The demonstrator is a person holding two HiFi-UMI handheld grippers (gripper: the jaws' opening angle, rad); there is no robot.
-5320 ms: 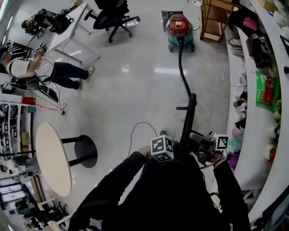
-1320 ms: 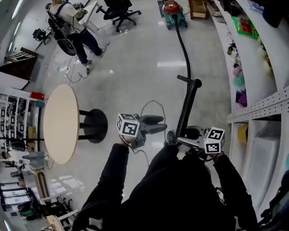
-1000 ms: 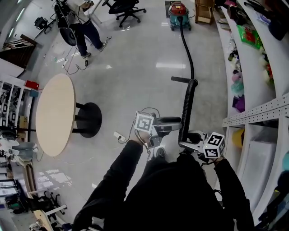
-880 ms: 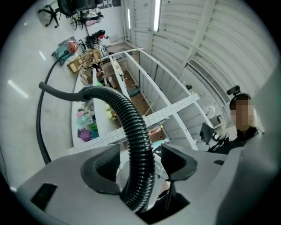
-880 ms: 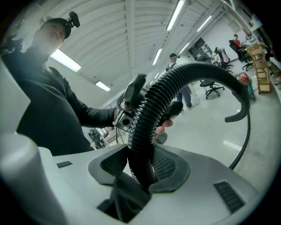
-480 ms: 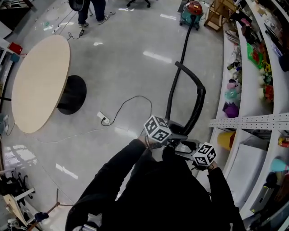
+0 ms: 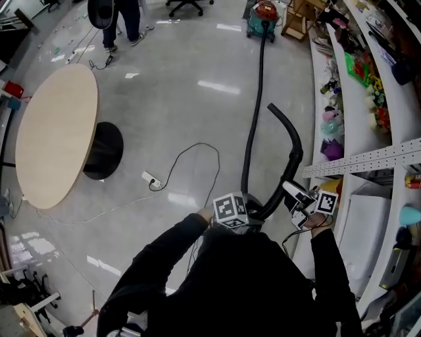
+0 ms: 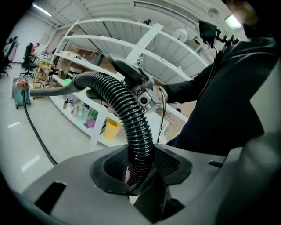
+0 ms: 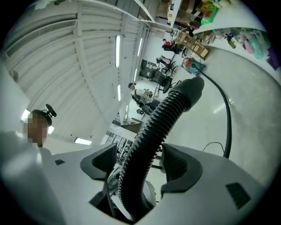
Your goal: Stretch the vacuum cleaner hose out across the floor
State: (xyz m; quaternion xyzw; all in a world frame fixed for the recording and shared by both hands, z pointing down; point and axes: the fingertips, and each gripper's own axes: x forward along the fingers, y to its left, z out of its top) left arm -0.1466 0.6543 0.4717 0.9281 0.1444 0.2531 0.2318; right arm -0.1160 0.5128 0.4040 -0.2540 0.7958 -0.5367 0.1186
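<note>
A black vacuum hose (image 8: pixel 136 127) runs over the grey floor (image 7: pixel 171 85) from the vacuum cleaner (image 7: pixel 265 14) at 12 o'clock toward 6 o'clock, then arcs up to the person's hands. The left hand-held gripper (image 8: pixel 140 169) has just been closing and clamps the ribbed part. The right hand-held gripper (image 9: pixel 139 162), toward 3 o'clock, has just been opening, and the hose lies loose between its wide jaws. The hose looks light, bendy and springy, likely to recoil. The ribs near the free end should give the surest hold.
</note>
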